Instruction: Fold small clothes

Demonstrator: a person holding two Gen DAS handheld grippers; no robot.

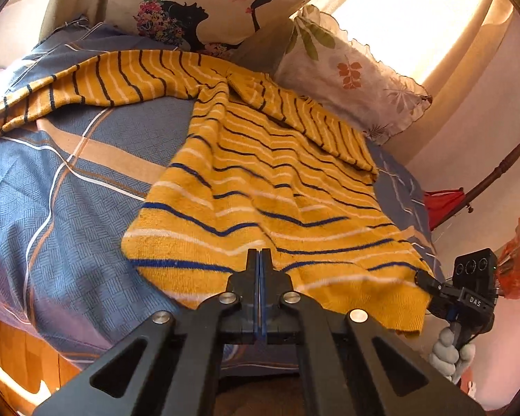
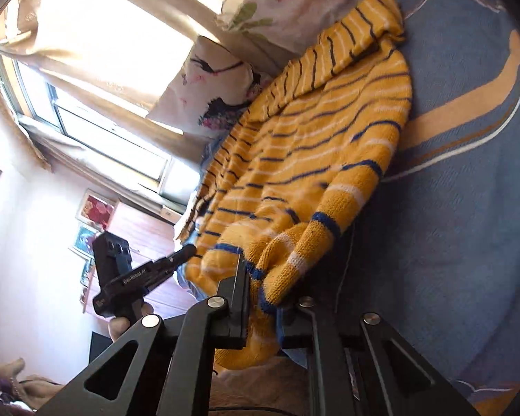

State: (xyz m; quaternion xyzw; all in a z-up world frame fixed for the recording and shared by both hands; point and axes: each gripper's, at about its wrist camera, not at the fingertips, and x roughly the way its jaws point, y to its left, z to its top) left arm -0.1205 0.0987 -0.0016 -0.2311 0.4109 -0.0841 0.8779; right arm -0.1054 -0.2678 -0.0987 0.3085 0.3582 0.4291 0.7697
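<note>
Lying spread across the bed [image 1: 52, 187]: striped sweater [image 1: 267, 187]. Left tongs [image 1: 259, 260] pressing together at its hem, apparently empty; right tongs [image 2: 260, 277] pinching a bunched hem corner.

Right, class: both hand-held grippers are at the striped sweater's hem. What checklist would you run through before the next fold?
1. Right hand-held gripper holds the striped sweater: ok, the hem is bunched between its fingers.
2. Left hand-held gripper holds the hem: cannot tell; its jaws are closed over the hem, but no fabric shows between them.
3. Near sleeve folded onto the body: ok.
4. Other sleeve folded in: not ok, it lies spread across the bedspread.
5. Body lying smooth: not ok, it is rippled.
</note>
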